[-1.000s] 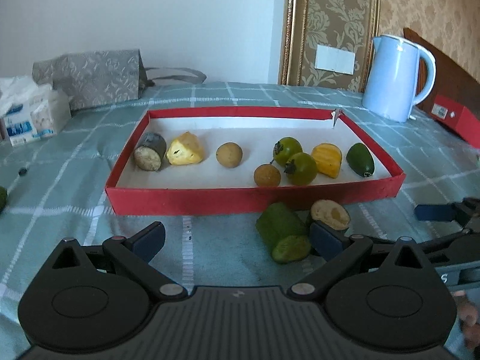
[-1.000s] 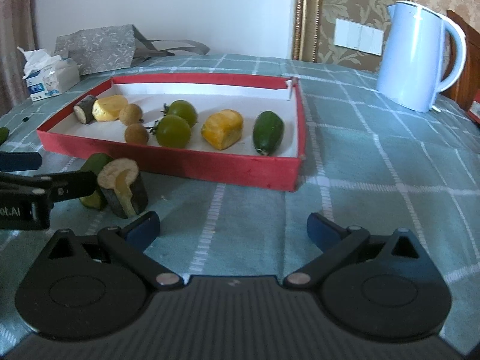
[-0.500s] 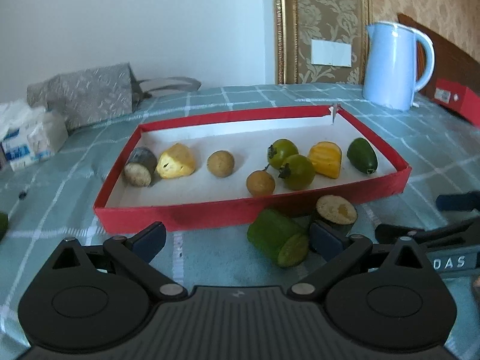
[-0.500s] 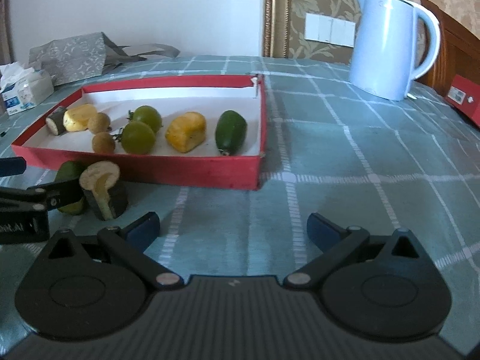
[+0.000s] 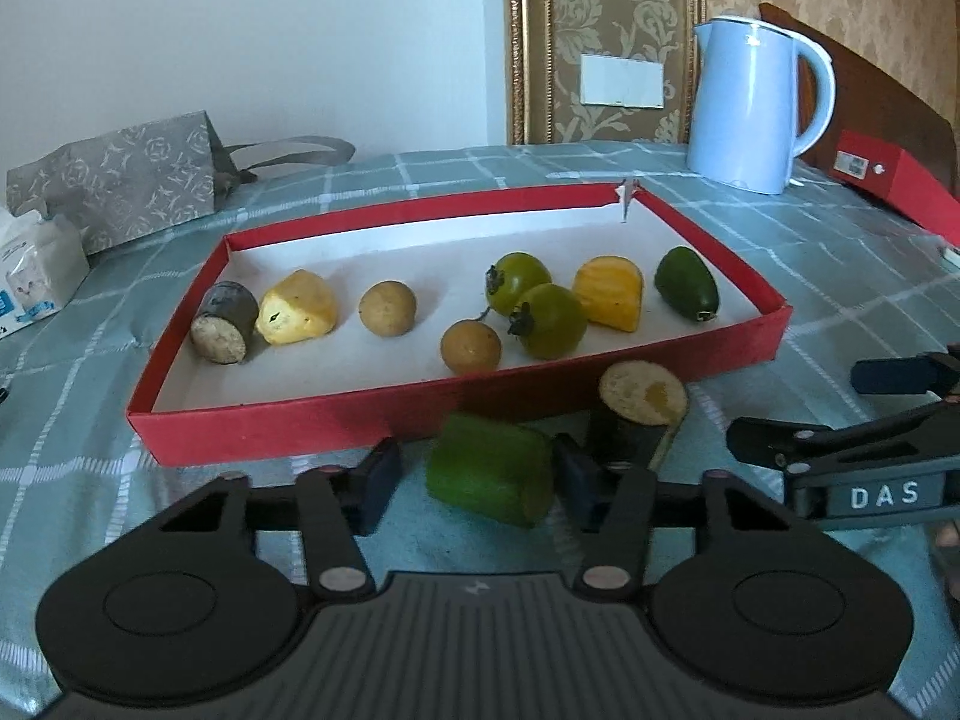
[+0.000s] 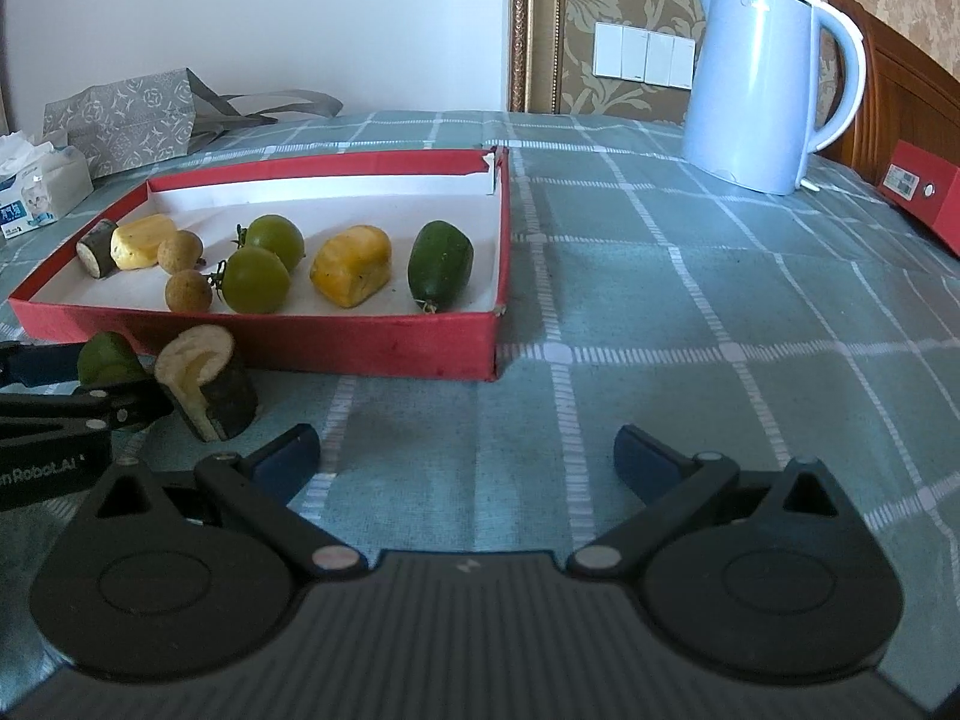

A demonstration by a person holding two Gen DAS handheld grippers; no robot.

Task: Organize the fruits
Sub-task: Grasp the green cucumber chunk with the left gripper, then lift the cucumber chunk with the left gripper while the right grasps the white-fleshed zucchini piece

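Observation:
A red tray (image 5: 288, 414) (image 6: 336, 348) holds several fruits: a dark stub, yellow pieces, two brown round fruits, two green tomatoes and a green feijoa (image 5: 686, 291). In front of it on the cloth lie a green cut piece (image 5: 489, 471) (image 6: 108, 358) and a dark-skinned cut piece (image 5: 639, 405) (image 6: 207, 381). My left gripper (image 5: 477, 483) has its jaws narrowed around the green piece; the right pad touches it, a small gap shows at the left pad. My right gripper (image 6: 468, 456) is open and empty over bare cloth, right of the two pieces.
A pale blue kettle (image 5: 753, 108) (image 6: 774, 84) stands at the back right, beside a red box (image 5: 894, 180). A grey patterned bag (image 5: 120, 180) and a tissue pack (image 5: 36, 270) sit at the back left. The table has a teal checked cloth.
My left gripper has moved forward and its jaws have narrowed around the green cut piece. My right gripper has stayed open and swung slightly right.

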